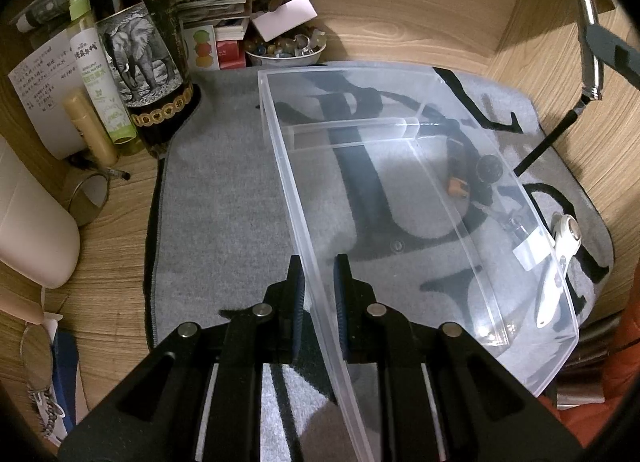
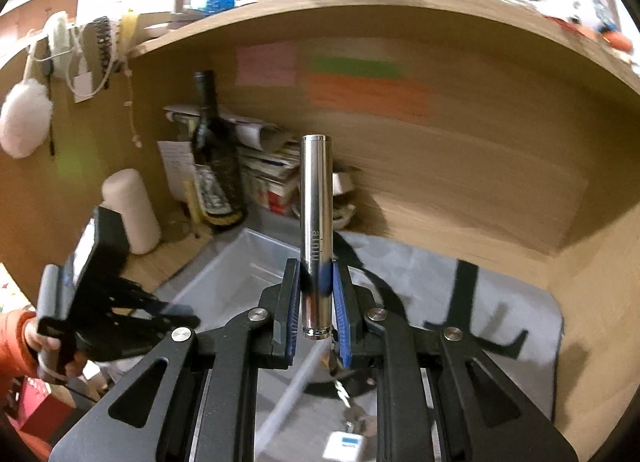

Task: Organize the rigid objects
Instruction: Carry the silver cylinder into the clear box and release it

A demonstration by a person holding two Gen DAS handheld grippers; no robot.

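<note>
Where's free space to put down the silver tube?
Free: the clear bin's near floor between the left gripper and divider; grey mat left of the bin. Crowded: bin's right end, wine bottle corner. Right gripper holds the silver tube.

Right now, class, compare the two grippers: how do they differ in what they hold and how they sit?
The right gripper is shut on a silver metal tube, standing upright between its pads; the left gripper straddles the wall of the clear plastic box, with gaps showing beside its pads. The right gripper is raised above the box; the left gripper sits low at the box's rim over the grey mat. Both have black frames and blue pads.
</note>
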